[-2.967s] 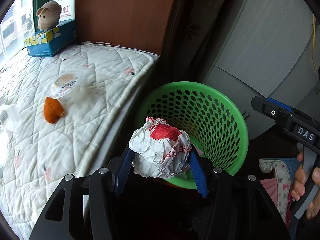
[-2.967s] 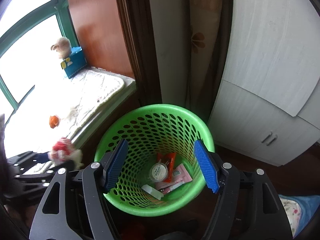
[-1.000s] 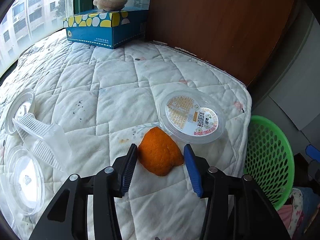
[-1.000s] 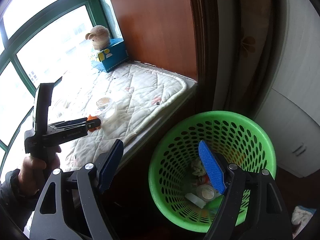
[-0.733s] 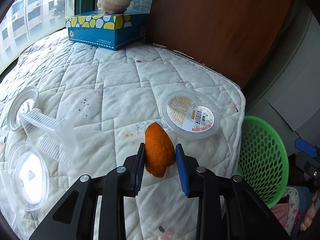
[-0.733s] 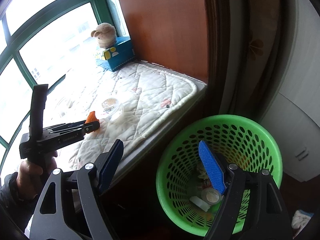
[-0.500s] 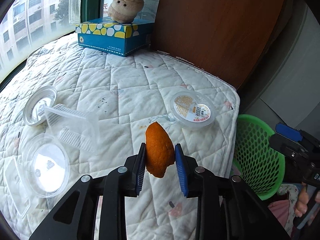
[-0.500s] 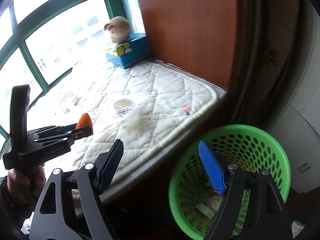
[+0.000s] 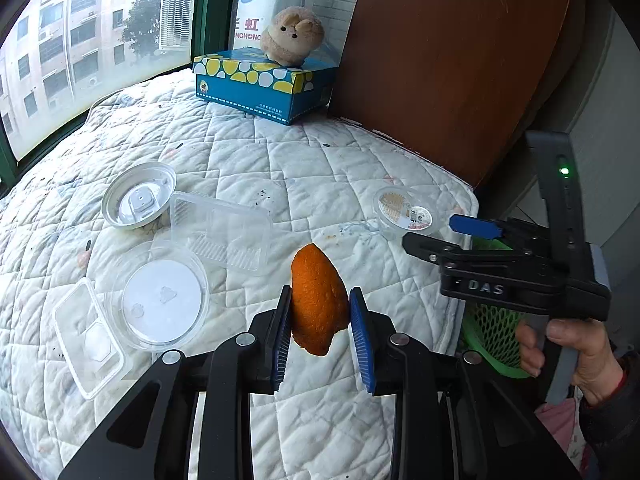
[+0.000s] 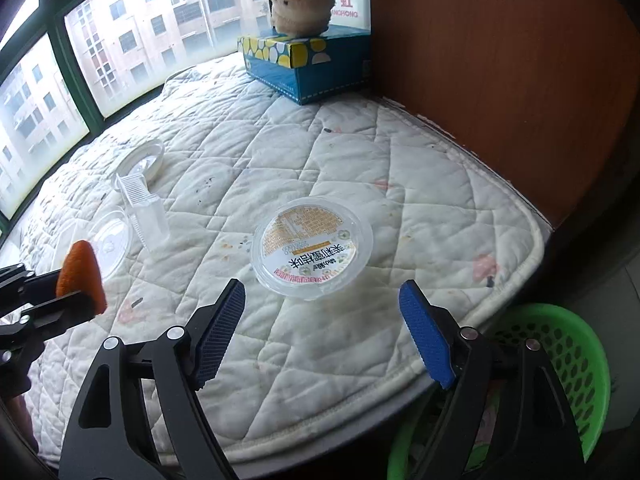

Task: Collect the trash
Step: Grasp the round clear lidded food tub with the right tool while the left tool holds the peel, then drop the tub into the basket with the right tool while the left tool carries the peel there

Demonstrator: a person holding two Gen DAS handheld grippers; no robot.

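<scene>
Your left gripper [image 9: 322,332] pinches the orange peel piece [image 9: 318,300] above the white quilted mattress [image 9: 320,168], so carry it to the green mesh plastic basket [image 10: 560,364] while your wide-open right gripper [image 10: 324,332] faces the round labelled plastic lid [image 10: 312,246].

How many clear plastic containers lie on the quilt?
5: labelled round cup at right, round dish far left, ribbed box beside it, round lid nearer, rectangular tray nearest. More may be hidden.
</scene>
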